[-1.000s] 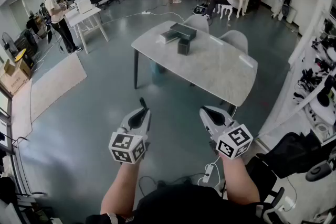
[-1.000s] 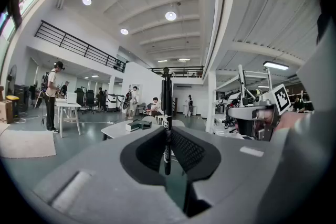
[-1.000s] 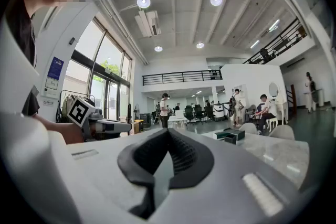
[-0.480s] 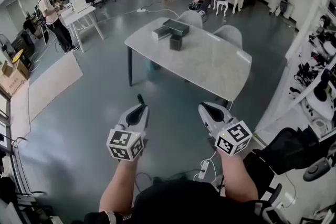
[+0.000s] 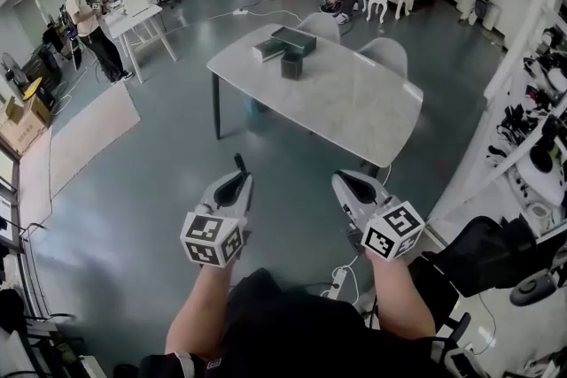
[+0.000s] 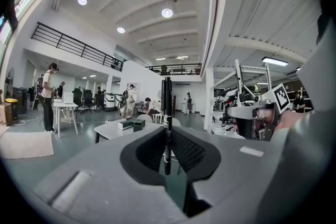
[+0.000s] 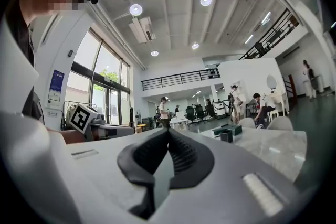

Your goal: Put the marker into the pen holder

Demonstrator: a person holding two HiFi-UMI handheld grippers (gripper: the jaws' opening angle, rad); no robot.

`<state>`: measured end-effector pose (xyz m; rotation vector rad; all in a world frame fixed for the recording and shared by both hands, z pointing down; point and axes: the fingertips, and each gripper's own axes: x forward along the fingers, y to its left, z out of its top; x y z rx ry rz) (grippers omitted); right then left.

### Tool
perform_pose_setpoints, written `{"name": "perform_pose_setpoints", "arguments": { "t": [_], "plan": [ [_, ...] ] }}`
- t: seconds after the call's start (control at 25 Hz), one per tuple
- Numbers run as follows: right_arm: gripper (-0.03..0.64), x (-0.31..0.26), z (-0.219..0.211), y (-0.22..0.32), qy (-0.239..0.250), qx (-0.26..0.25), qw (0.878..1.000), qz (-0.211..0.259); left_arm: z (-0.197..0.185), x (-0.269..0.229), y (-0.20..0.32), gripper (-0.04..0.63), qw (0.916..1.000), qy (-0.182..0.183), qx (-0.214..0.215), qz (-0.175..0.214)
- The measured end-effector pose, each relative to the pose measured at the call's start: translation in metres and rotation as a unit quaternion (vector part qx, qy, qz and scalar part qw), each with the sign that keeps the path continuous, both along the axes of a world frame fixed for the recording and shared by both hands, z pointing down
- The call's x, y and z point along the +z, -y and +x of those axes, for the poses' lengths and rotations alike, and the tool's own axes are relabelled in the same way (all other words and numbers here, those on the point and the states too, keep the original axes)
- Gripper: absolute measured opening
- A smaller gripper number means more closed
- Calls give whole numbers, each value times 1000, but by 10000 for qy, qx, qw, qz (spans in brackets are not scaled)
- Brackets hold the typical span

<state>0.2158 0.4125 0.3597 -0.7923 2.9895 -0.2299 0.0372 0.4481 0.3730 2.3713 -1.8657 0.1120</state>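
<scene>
carrying step: left claw (image 5: 237,179) clamped on the marker (image 6: 166,113), right claw (image 5: 346,182) together, empty. next, i judge, close in on the pen holder (image 5: 291,65) on the far surface (image 5: 354,111).

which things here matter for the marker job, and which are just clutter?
Job:
- marker, clamped in the left gripper
- dark pen holder
- grey table it stands on

Lying about:
- flat boxes behind the holder
- chairs at the table's far side
- power strip on the floor
- right gripper, shut, empty
</scene>
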Motion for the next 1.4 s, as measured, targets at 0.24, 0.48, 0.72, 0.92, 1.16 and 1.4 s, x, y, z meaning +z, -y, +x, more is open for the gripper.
{"name": "perform_pose_setpoints", "arguments": {
  "t": [0.24, 0.48, 0.72, 0.92, 1.16, 1.4],
  "plan": [
    [3, 6, -10, 20, 1, -54, 9999, -92, -5, 6, 22, 41, 10000, -45, 22, -35],
    [3, 18, -31, 69, -74, -30, 9998, -161, -26, 20, 76, 41, 9999, -62, 122, -87],
    [3, 28, -71, 135, -182, 31, 9991, -392, -65, 25, 148, 41, 9995, -138, 228, -197],
    [3, 43, -120, 181, -429, -25, 9974, -575, -103, 33, 205, 41, 9990, -152, 313, -273],
    [3, 47, -184, 231, -570, 18, 9960, -693, -158, 37, 256, 41, 9988, 19, 453, -195],
    [3, 54, -226, 248, -747, 16, 9942, -771, -193, 39, 281, 41, 9980, -167, 601, -85]
  ]
}}
